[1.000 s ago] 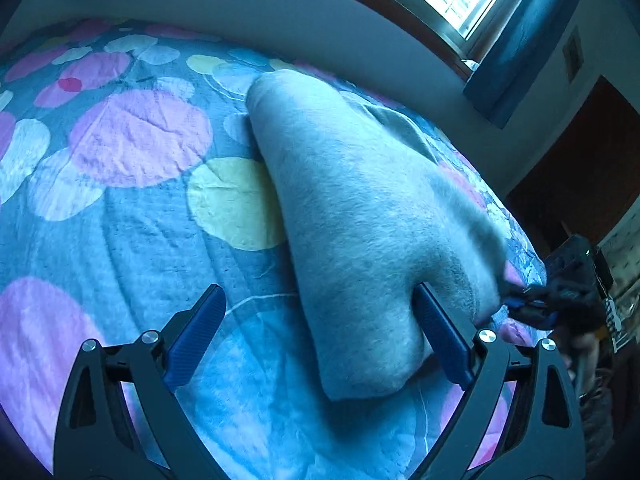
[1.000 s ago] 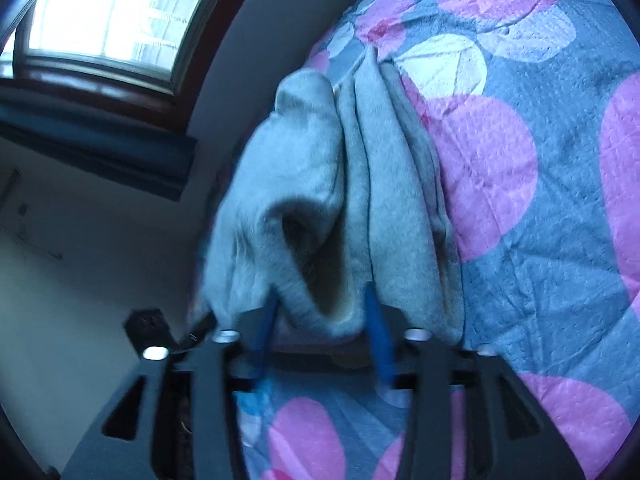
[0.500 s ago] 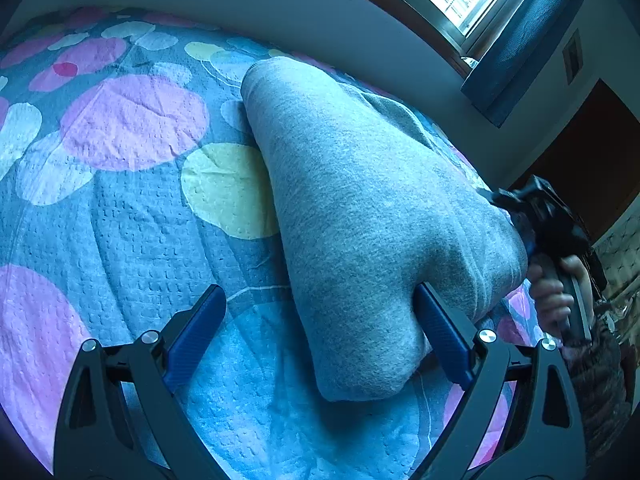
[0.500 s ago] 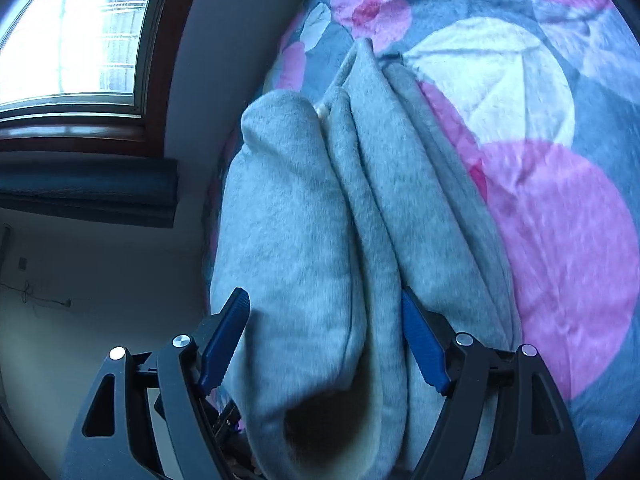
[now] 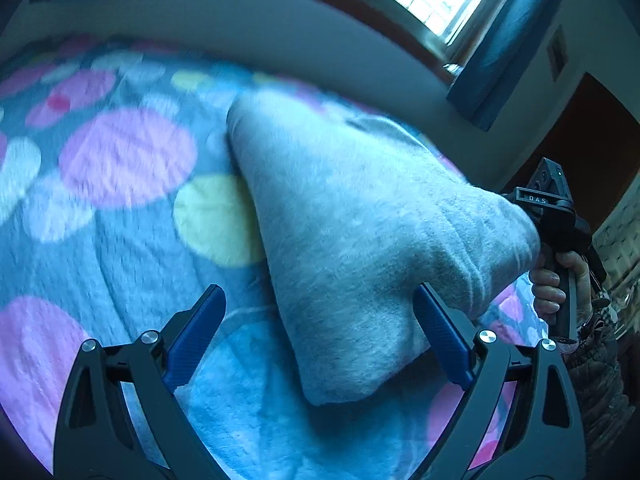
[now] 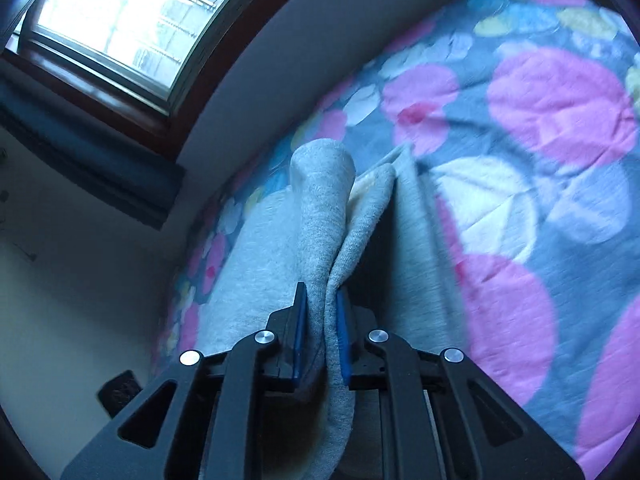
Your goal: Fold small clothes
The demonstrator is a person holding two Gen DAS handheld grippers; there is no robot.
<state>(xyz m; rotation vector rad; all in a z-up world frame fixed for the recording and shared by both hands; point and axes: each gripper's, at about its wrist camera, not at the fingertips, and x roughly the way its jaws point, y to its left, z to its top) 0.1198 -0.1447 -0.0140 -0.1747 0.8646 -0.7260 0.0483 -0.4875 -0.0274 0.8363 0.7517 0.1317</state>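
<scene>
Grey garment (image 6: pixel 324 240), now pinched in right gripper (image 6: pixel 320 332), previously spread.

Bed (image 5: pixel 120 240) carrying everything, wearing blue quilted cover dotted with pink, white, yellow circles. Grey garment (image 5: pixel 360 220) lying directly on cover, folded in layers, far end resting flat, near end rising off bed.
</scene>
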